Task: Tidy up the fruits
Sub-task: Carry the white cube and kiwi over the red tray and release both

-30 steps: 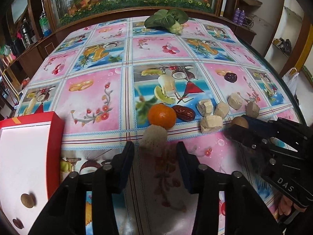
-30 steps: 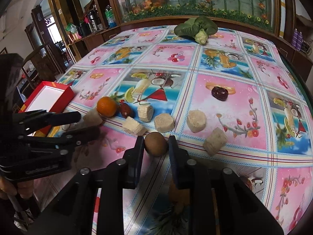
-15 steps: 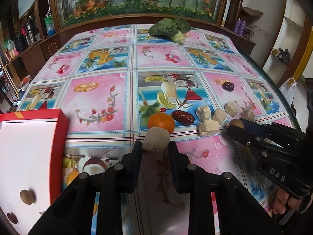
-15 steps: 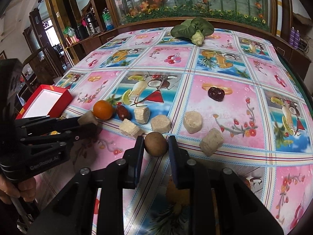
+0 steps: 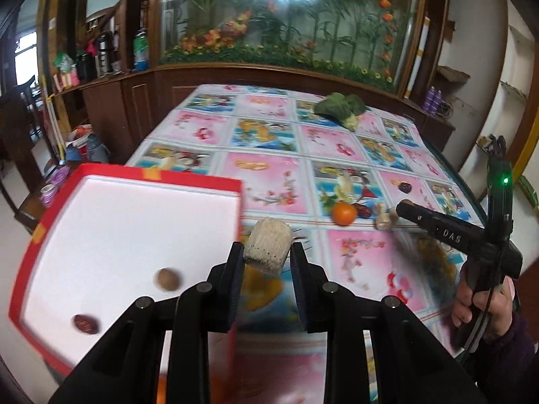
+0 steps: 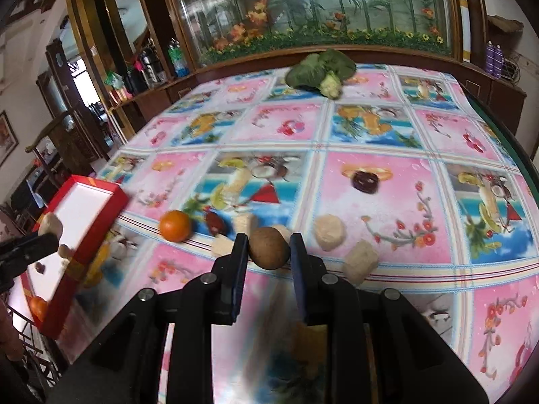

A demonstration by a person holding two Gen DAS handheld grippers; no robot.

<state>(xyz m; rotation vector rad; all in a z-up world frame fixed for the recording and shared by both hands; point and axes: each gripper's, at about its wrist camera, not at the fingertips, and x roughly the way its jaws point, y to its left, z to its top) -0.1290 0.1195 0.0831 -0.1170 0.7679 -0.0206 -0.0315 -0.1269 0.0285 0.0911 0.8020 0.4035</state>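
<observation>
My left gripper [image 5: 267, 252] is shut on a pale beige chunk [image 5: 267, 247], held in the air just right of the red box [image 5: 141, 176]. The box's white floor carries a brown round fruit [image 5: 167, 279] and a red date [image 5: 86, 324]. My right gripper [image 6: 267, 247] is shut on a brown round fruit [image 6: 268, 247] a little above the tablecloth. Behind it on the cloth lie an orange [image 6: 175, 225], a red date [image 6: 215, 223], a dark date [image 6: 365, 179] and several beige chunks [image 6: 329, 232]. In the right wrist view the left gripper's chunk [image 6: 50, 225] shows over the box [image 6: 92, 232].
A leafy green vegetable [image 6: 320, 70] lies at the table's far end. Wooden cabinets and a glass display with flowers stand behind the table [image 6: 404, 168]. A hand [image 5: 485, 306] grips the right tool at the near right table edge. The table drops off on the left by the box.
My left gripper shut on the beige chunk, lifted it and swung left toward the red box. My right gripper kept the brown fruit and stayed nearly in place.
</observation>
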